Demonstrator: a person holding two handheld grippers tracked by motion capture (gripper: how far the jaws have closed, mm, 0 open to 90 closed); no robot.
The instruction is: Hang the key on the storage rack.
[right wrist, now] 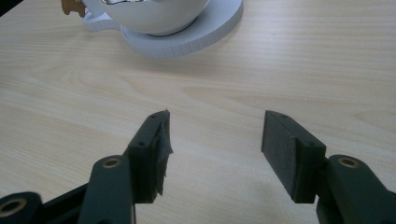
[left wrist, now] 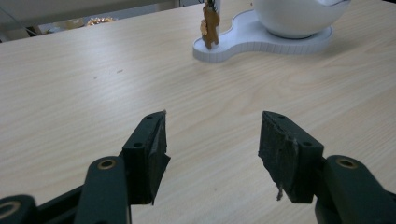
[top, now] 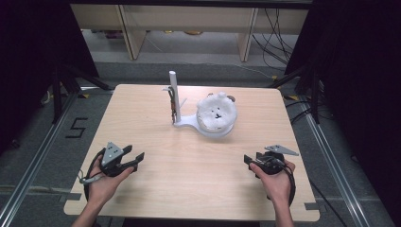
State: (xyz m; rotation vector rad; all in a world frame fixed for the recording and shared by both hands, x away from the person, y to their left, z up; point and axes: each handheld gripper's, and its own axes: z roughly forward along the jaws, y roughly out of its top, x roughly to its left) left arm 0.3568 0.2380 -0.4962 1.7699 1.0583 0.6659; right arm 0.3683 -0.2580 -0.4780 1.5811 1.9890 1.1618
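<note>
Plush bear (top: 216,112), white and fluffy, sits in a white bowl on a white stand (top: 189,123) at the middle of the far half of the wooden table (top: 142,113), as seen in the high view; a white post (top: 173,90) rises from the stand's left lobe, with a small brown charm (top: 175,111) hanging beside it; left gripper (top: 134,156) rests low at the near left of the table, right gripper (top: 248,159) at the near right, each in a hand, both well apart from the stand. Left gripper view: jaws stand wide apart with nothing but bare tabletop between them; the pads look worn and frayed; stand's base (left wrist: 261,39) and the charm (left wrist: 210,25) lie ahead, the bowl (left wrist: 299,16) above them. Right gripper view: jaws likewise spread wide and empty over bare wood; the bowl (right wrist: 149,14) and its round base (right wrist: 196,35) lie ahead, toward the upper left. Judgement on progress: nothing has been grasped yet; bear sits untouched in the bowl; the work looks to be at its very start, with reach, grasp and whatever handling of bear or charm follows all left to do.
</note>
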